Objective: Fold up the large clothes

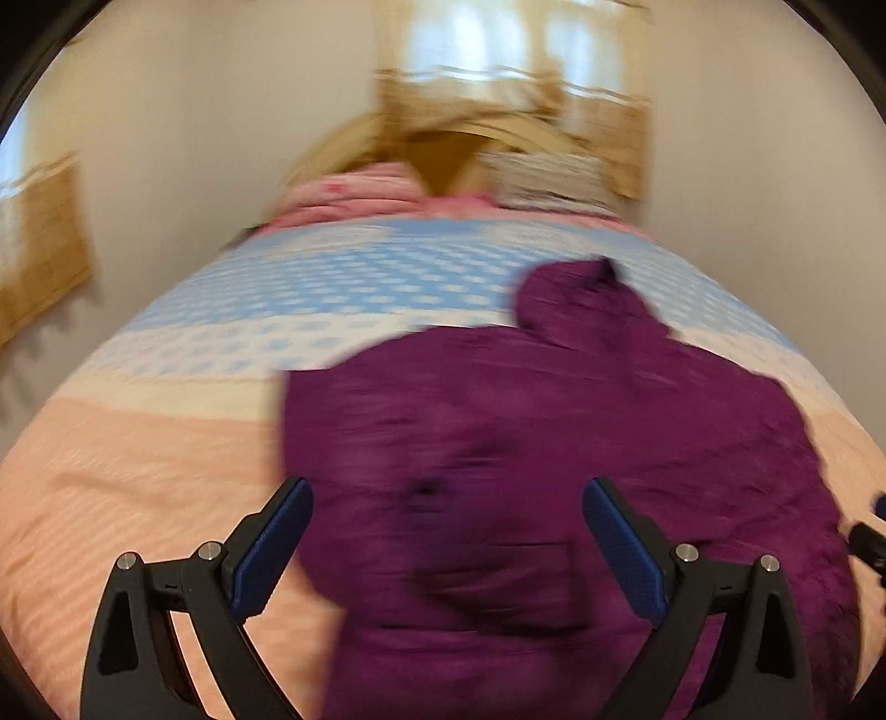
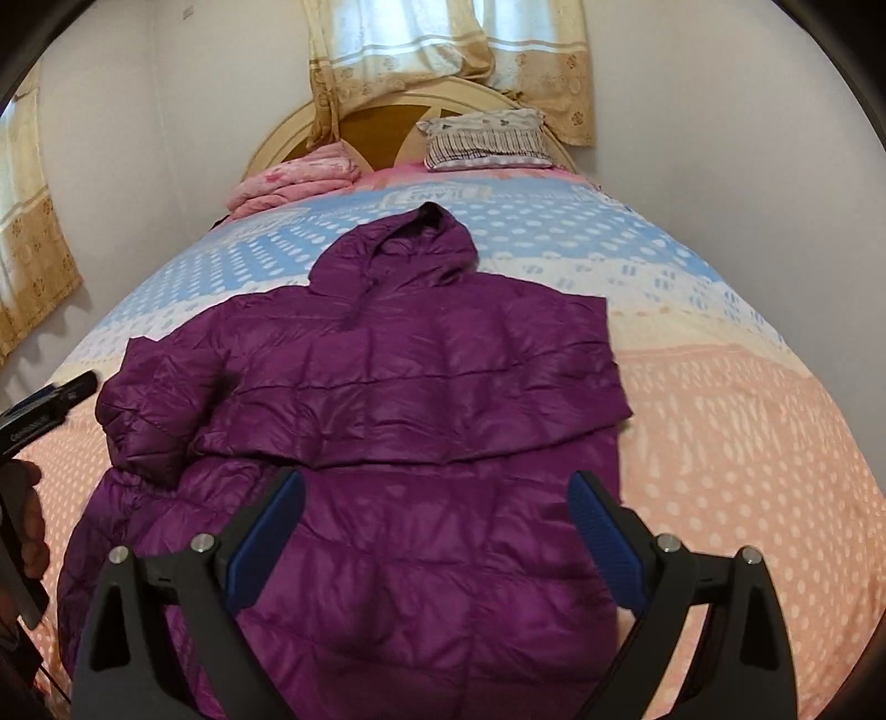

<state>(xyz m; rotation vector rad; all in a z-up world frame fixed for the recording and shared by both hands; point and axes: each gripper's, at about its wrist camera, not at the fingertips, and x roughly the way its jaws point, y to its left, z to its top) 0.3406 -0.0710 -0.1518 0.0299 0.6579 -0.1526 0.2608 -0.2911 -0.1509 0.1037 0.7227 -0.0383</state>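
Note:
A purple hooded puffer jacket [image 2: 398,399] lies flat on the bed, hood [image 2: 410,249] pointing toward the headboard. Its right side is folded in across the body; the left sleeve [image 2: 144,410] is bunched at the left edge. The jacket also shows, blurred, in the left wrist view [image 1: 554,443]. My right gripper [image 2: 437,531] is open and empty, hovering over the jacket's lower half. My left gripper [image 1: 446,543] is open and empty above the jacket's lower left part; it also shows at the left edge of the right wrist view [image 2: 50,404].
The bed cover [image 2: 747,443] is peach near me, blue with white dots farther away. A folded pink blanket [image 2: 293,183] and a striped pillow [image 2: 487,138] lie by the headboard [image 2: 382,127]. Walls stand close on both sides; curtains [image 2: 443,50] hang behind.

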